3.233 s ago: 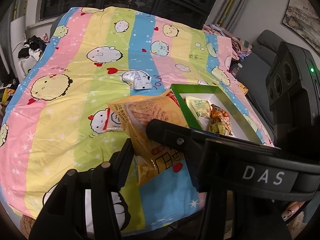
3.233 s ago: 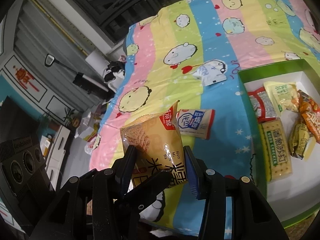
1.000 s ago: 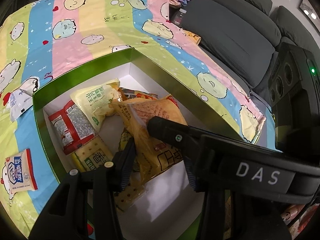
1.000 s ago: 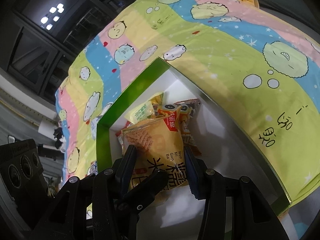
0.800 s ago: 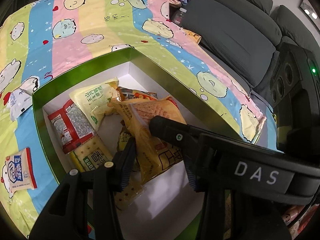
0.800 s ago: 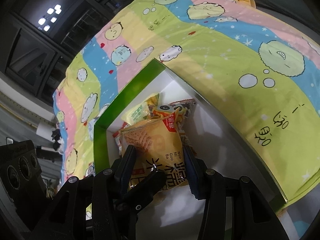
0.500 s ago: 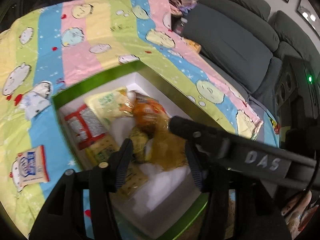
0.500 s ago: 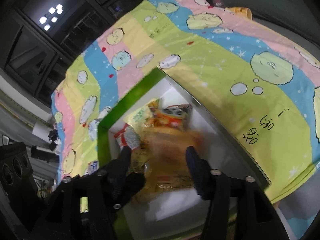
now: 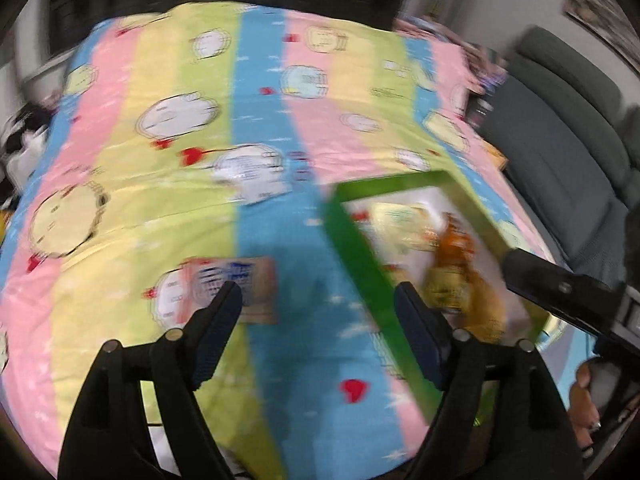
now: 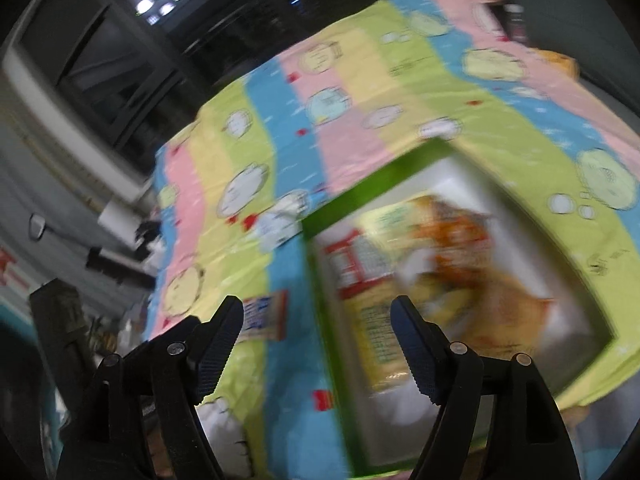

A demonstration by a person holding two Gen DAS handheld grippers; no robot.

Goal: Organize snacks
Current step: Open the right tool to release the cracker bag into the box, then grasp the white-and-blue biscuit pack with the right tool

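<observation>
The big yellow-orange snack bag [image 10: 500,300] now lies inside the green-rimmed box [image 10: 316,308], at about three o'clock in the right wrist view, resting on and beside the other packets there, a red-and-white one [image 10: 352,256] and a pale yellow one [image 10: 376,332]; the blur hides how it sits exactly. It lies loose because both tools have let go: the left gripper [image 9: 318,320] and the right gripper [image 10: 316,334] stand with jaws spread and nothing between them, and those jaws have just been opening. A second ago both were clamped on the same bag over the box, sharing its weight; now the bag is down and the views have swung away from the box toward the striped cartoon bedspread [image 9: 256,80]. Two snacks remain outside: a small blue-and-white packet with red ends [image 9: 236,284], just past the left gripper's left finger at ten o'clock, and a silvery white packet [image 9: 252,180] farther up toward twelve. The left view's turn toward these suggests, as a judgement, that the blue-and-white packet is next. A grey sofa [image 9: 560,128] sits at two o'clock.
</observation>
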